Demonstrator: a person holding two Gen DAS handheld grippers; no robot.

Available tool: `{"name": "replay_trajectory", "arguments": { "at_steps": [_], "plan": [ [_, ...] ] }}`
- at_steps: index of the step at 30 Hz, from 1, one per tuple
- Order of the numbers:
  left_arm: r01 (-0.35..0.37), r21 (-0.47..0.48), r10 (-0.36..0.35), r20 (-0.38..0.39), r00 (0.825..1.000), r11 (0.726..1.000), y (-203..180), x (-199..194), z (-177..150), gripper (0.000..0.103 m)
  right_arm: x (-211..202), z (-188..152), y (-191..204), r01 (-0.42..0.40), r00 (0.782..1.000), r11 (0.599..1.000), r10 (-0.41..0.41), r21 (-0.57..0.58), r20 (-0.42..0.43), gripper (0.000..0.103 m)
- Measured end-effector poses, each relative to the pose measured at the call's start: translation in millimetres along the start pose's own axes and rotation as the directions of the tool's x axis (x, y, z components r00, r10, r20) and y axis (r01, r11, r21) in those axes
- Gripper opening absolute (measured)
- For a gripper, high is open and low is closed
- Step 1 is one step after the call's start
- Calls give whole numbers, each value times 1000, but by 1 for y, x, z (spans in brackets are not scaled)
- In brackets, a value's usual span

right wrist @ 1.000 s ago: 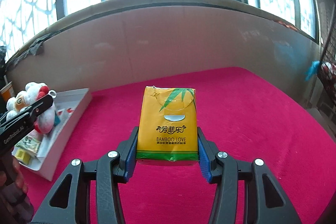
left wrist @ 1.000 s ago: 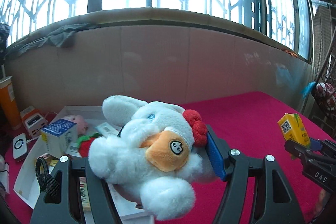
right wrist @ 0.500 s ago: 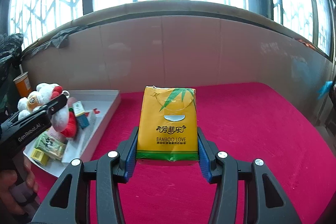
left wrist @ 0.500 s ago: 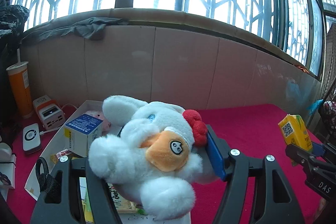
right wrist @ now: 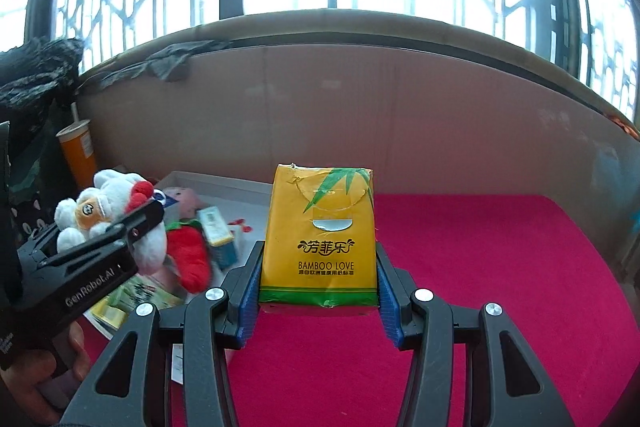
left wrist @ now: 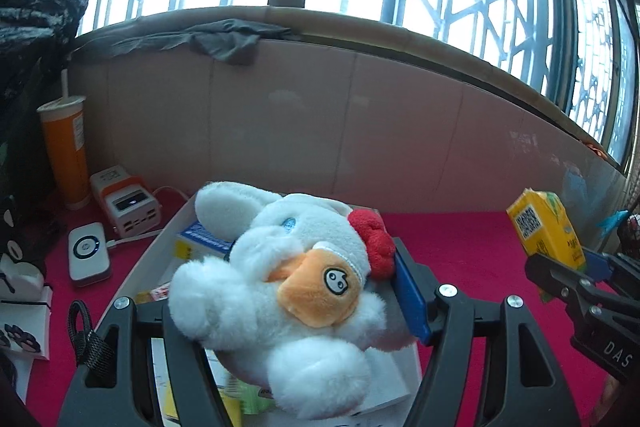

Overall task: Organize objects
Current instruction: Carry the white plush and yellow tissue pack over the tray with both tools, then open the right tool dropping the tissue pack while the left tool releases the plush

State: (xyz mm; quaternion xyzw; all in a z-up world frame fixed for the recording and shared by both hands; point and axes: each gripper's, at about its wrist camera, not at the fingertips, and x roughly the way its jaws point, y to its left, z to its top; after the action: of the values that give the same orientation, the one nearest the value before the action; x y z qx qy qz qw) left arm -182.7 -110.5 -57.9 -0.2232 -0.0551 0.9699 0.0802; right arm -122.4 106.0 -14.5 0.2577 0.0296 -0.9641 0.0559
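My left gripper (left wrist: 288, 291) is shut on a white plush toy (left wrist: 280, 291) with an orange face patch and a red bow, held above the white tray (left wrist: 144, 267). The same toy (right wrist: 100, 215) appears at the left of the right wrist view, over the tray (right wrist: 240, 187). My right gripper (right wrist: 318, 287) is shut on a yellow tissue pack (right wrist: 320, 231) printed with bamboo leaves, held above the red tablecloth (right wrist: 500, 267). That pack (left wrist: 544, 227) shows at the right of the left wrist view. The tray holds a red plush strawberry (right wrist: 192, 259) and several small boxes.
An orange drink cup (left wrist: 66, 151) with a straw, a white and orange power bank (left wrist: 126, 201) and a small white device (left wrist: 88, 253) stand left of the tray. A low beige wall (left wrist: 360, 131) under the windows bounds the far side. A hand (right wrist: 44, 379) holds the left gripper.
Both grippers have swung leftward with their loads. The tray, cup and power bank have come further into view, and the toy now hangs over the tray.
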Motion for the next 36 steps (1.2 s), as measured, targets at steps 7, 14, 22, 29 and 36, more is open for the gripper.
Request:
{"name": "replay_trajectory", "arguments": {
  "at_steps": [7, 14, 22, 29, 36],
  "plan": [
    [-41, -31, 40, -34, 999, 999, 29, 5, 0, 68, 20, 21, 34, -54, 999, 997, 53, -47, -10, 53],
    [-110, -97, 101, -96, 990, 989, 61, 19, -6, 68, 52, 32, 61, -91, 995, 993, 87, -78, -57, 53],
    [-155, -89, 143, -128, 981, 984, 67, 28, -10, 69, 92, 43, 87, -107, 990, 990, 97, -93, -100, 53],
    [-202, -94, 188, -143, 972, 975, 72, 31, -11, 75, 111, 50, 103, -136, 986, 984, 123, -113, -113, 55],
    [-221, -109, 213, -77, 974, 969, 72, 23, -8, 94, 96, 45, 89, -112, 991, 991, 106, -76, -77, 88]
  ]
}}
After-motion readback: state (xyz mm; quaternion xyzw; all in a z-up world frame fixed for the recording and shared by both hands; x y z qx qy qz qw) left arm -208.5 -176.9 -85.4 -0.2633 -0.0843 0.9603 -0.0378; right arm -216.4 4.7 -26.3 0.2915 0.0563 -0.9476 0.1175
